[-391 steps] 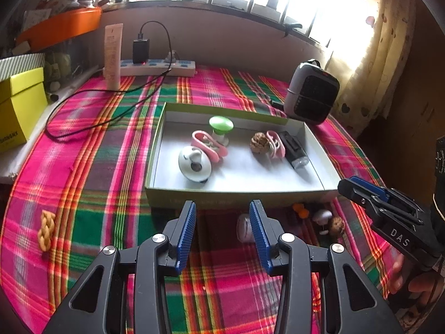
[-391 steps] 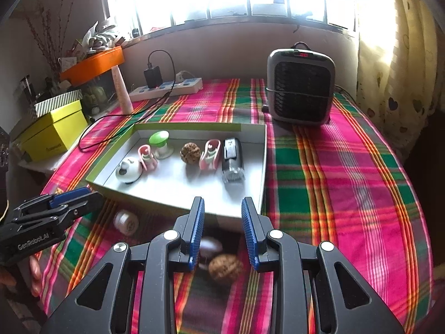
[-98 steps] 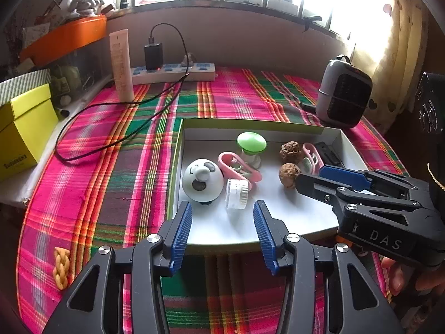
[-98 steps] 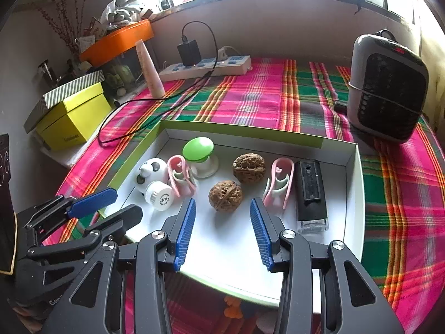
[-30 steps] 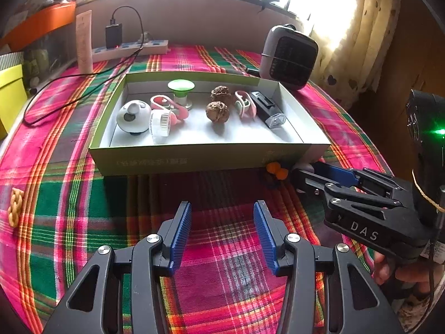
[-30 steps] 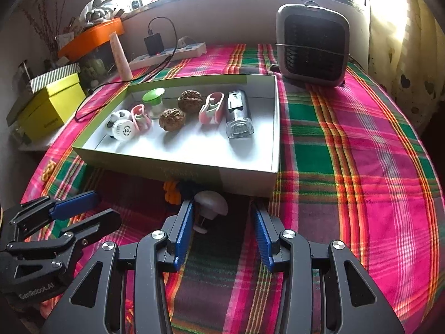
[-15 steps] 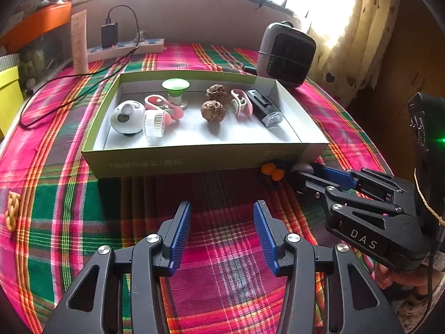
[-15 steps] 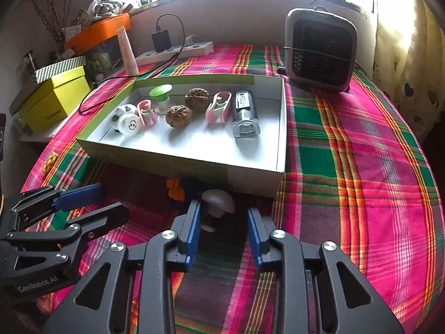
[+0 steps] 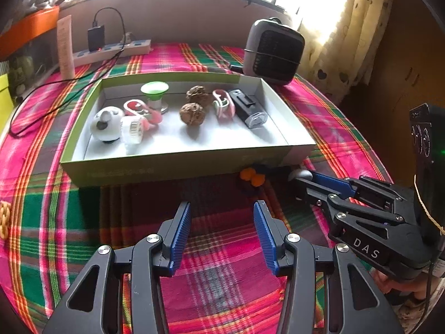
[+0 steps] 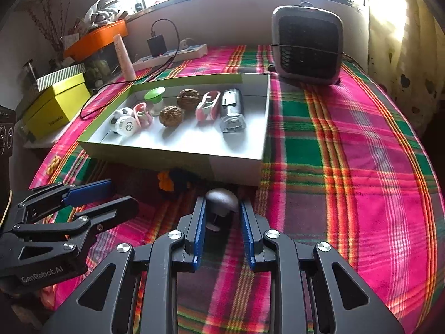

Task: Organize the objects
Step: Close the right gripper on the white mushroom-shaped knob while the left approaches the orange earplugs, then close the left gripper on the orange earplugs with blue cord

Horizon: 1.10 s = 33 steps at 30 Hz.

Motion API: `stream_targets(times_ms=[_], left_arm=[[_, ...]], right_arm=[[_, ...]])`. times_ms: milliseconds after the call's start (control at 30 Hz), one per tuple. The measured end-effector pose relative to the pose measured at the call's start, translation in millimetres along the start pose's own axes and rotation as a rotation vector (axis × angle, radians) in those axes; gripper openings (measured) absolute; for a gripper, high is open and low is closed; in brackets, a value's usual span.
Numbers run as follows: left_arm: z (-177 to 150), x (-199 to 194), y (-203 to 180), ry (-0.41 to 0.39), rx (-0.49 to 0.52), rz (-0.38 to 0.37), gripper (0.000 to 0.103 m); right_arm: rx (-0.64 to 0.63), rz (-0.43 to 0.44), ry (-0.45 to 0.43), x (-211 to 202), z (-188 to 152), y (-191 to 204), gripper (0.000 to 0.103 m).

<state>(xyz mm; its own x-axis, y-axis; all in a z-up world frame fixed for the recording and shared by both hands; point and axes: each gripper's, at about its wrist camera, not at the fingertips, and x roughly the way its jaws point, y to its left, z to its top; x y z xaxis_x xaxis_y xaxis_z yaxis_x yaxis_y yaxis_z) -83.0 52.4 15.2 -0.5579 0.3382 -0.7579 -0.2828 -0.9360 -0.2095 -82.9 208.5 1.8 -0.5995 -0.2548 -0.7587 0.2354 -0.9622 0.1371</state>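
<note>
A green-edged white tray on the plaid cloth holds two walnuts, pink clips, a green-topped mushroom, a white ball toy, a white cap and a black-and-clear device. My right gripper is closed around a white mushroom-shaped piece on the cloth just in front of the tray; it also shows in the left wrist view. My left gripper is open and empty, over the cloth short of the tray. An orange and dark toy lies against the tray's front wall.
A grey fan heater stands behind the tray at the right. A power strip with a black cable, a pink tube and a yellow box sit at the back left. A braided yellow piece lies at the left edge.
My right gripper has moved forward and narrowed its fingers onto the white mushroom piece. My left gripper has stayed open and edged a little nearer the tray.
</note>
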Motion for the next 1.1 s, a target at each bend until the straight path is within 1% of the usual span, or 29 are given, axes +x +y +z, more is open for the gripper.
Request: stream_targets(times_ms=[200, 300, 400, 800, 1033, 1100], left_arm=[[6.3, 7.8, -10.9, 0.006, 0.01, -0.004, 0.045], [9.7, 13.5, -18.5, 0.011, 0.024, 0.006, 0.045], [11.0, 18.5, -22.6, 0.016, 0.016, 0.012, 0.045], [15.8, 27.0, -35.0, -0.009, 0.022, 0.118, 0.045], [16.1, 29.1, -38.4, -0.021, 0.008, 0.153, 0.045], [15.8, 30.3, -39.9, -0.025, 0.009, 0.168, 0.042]], right_arm=[[0.007, -0.006, -0.002, -5.9, -4.8, -7.6, 0.025], [0.021, -0.007, -0.003, -8.8, -7.6, -14.1, 0.025], [0.027, -0.002, -0.004, -10.4, -9.0, -19.1, 0.025], [0.041, 0.032, -0.004, -11.8, -9.5, -25.6, 0.025], [0.046, 0.052, -0.002, -11.3, -9.9, -27.1, 0.025], [0.049, 0.057, -0.002, -11.0, -9.9, -28.2, 0.025]])
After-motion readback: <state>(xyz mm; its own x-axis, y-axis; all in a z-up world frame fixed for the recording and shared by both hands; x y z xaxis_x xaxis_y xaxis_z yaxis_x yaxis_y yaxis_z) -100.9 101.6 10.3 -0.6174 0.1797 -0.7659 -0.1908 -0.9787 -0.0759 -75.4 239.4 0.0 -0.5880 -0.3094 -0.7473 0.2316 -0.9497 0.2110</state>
